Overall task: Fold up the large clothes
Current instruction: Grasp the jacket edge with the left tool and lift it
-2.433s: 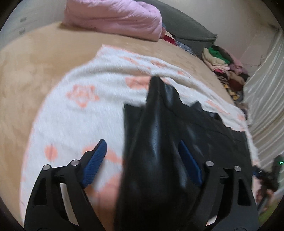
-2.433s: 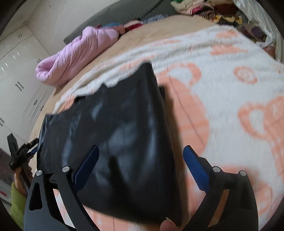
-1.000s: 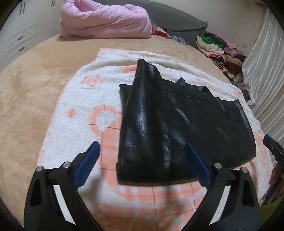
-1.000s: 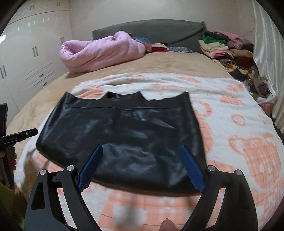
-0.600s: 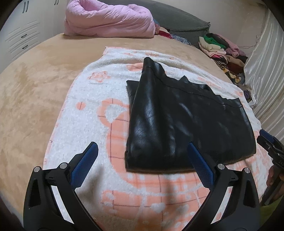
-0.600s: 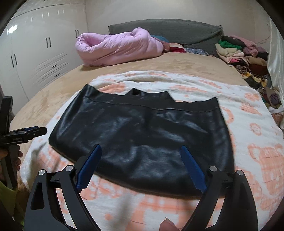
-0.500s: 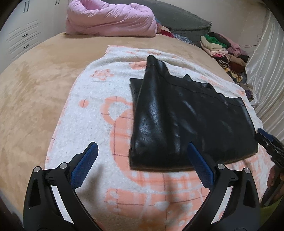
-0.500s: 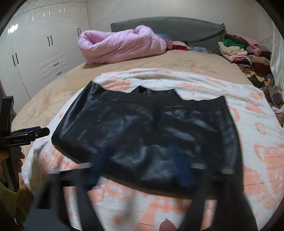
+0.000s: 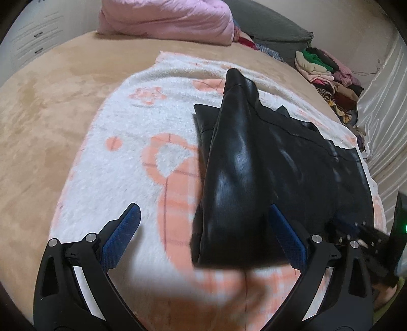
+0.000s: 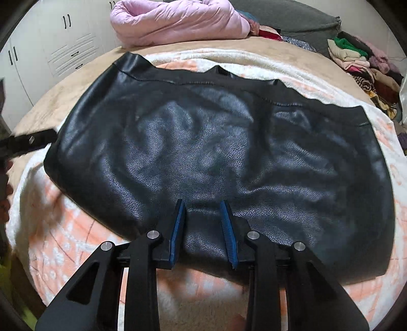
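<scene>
On the far left we see white wardrobe doors with dark handles [image 10: 68,20], and in front of them the tan plush bed cover [image 9: 51,101] that fills the left of the left wrist view. At the head of the bed lies a rolled pink quilt [image 10: 178,20].

Next comes the white fleece blanket with orange bear patterns [image 9: 122,142], spread flat over the bed cover. Our left gripper [image 9: 203,229] hangs above it with its blue-padded jaws spread wide; the near left edge of the garment lies between them in the picture, but the pads do not press on it.

In the middle lies the task's thing, a black leather-look garment [image 10: 216,142], folded flat on the blanket, its stitched band edge toward the head of the bed. Seen from the left wrist, its left end rises in a soft ridge.

Our right gripper [image 10: 203,221] is low over the garment's near edge. Its jaws have just been closing and now stand narrow, with the black material showing in the gap between the pads; whether the pads pinch a fold we cannot tell.

Further right, a grey headboard cushion [image 10: 292,17] backs the bed, and at the far right a pile of mixed coloured clothes [image 10: 361,61] sits beside a pale satin curtain [image 9: 381,114].
</scene>
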A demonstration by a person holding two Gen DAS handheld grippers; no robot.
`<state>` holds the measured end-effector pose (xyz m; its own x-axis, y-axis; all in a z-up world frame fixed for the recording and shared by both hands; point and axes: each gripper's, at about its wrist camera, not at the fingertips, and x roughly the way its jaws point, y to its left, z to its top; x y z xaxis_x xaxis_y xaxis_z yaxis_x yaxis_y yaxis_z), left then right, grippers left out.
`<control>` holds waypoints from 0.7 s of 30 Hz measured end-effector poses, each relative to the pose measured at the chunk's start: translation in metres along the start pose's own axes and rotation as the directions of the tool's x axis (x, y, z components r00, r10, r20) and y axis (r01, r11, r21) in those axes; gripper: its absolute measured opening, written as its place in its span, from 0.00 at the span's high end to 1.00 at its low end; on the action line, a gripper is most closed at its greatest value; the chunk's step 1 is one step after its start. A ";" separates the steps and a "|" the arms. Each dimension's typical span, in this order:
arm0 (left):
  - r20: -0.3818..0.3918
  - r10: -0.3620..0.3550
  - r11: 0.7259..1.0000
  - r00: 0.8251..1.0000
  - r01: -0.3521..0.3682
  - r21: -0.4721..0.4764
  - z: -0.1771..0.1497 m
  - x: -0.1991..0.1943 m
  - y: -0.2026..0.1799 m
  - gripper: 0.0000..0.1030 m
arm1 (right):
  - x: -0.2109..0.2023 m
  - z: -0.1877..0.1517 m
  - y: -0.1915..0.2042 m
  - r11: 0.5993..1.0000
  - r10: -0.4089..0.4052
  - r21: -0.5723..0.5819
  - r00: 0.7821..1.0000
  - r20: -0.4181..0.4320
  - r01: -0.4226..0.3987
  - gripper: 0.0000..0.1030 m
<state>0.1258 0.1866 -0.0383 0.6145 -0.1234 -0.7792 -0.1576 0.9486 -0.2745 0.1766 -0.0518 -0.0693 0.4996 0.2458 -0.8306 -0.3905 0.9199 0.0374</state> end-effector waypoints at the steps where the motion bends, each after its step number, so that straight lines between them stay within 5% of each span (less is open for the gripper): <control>1: -0.007 -0.007 1.000 1.000 0.007 -0.002 0.005 0.006 0.000 0.09 | 0.002 -0.001 -0.001 1.000 0.007 0.005 1.000 0.004 -0.007 0.72; 11: -0.143 -0.132 0.991 0.981 0.127 -0.042 0.062 0.080 0.004 0.09 | -0.007 0.012 -0.018 0.993 0.109 0.057 0.994 -0.018 -0.108 0.73; 13: -0.141 -0.149 0.988 0.979 0.143 -0.048 0.065 0.085 0.006 0.22 | -0.021 0.029 -0.024 0.992 0.115 0.048 0.993 0.041 -0.117 0.74; 15: -0.137 -0.217 0.975 0.967 0.208 -0.076 0.066 0.085 0.007 0.52 | -0.030 0.054 -0.027 0.995 0.093 0.027 0.991 0.101 -0.096 0.74; 21: -0.091 -0.222 0.975 0.971 0.219 -0.044 0.062 0.071 0.000 0.65 | 0.011 0.125 -0.044 0.998 0.016 0.052 0.995 0.100 -0.021 0.76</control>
<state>0.2175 0.1960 -0.0582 0.5614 -0.3570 -0.7466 -0.0533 0.8847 -0.4631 0.2956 -0.0510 -0.0106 0.5679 0.2896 -0.7705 -0.3601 0.9291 0.0839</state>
